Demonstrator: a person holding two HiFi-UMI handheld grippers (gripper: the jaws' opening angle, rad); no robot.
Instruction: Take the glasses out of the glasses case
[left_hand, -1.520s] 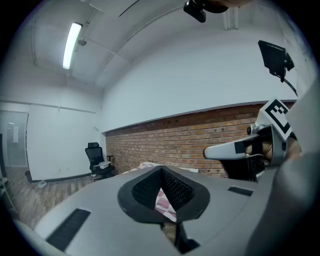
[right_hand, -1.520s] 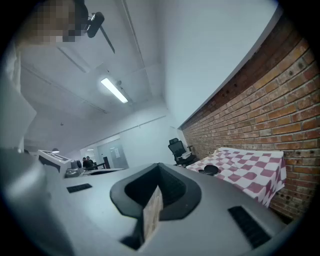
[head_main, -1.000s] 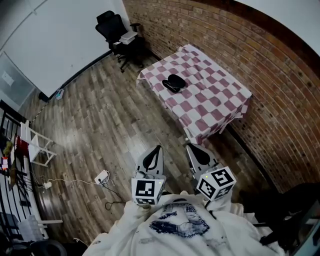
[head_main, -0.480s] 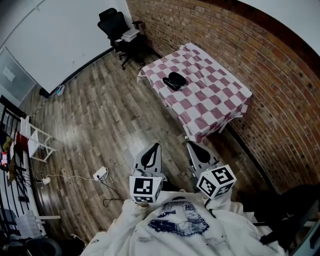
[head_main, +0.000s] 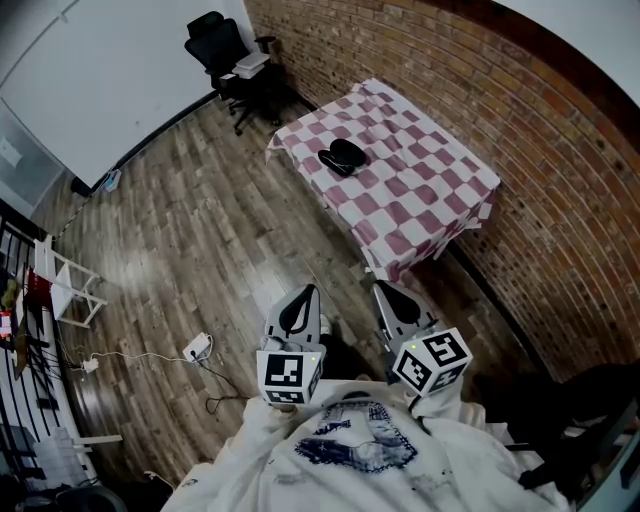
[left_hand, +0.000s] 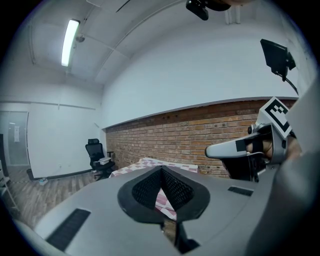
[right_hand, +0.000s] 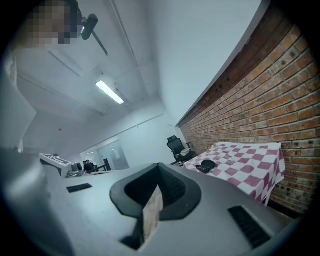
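Note:
A black glasses case (head_main: 343, 156) lies open on a table with a pink-and-white checked cloth (head_main: 420, 190), far ahead of me by the brick wall. Whether glasses are inside is too small to tell. Both grippers are held close to my chest, well short of the table. My left gripper (head_main: 308, 293) is shut and empty, its jaws meeting at the tip (left_hand: 161, 170). My right gripper (head_main: 384, 290) is likewise shut with nothing in it (right_hand: 159, 166). The case (right_hand: 206, 165) and the table (right_hand: 250, 160) show small in the right gripper view.
Wood floor lies between me and the table. A black office chair (head_main: 215, 45) stands at the far corner. A white rack (head_main: 65, 285) is at the left, and a cable with a white adapter (head_main: 198, 350) lies on the floor near my feet. A brick wall (head_main: 560, 200) runs along the right.
The head view has drifted slightly, so the table and chair sit a little further left in the picture. Both grippers stay in the same place, still shut.

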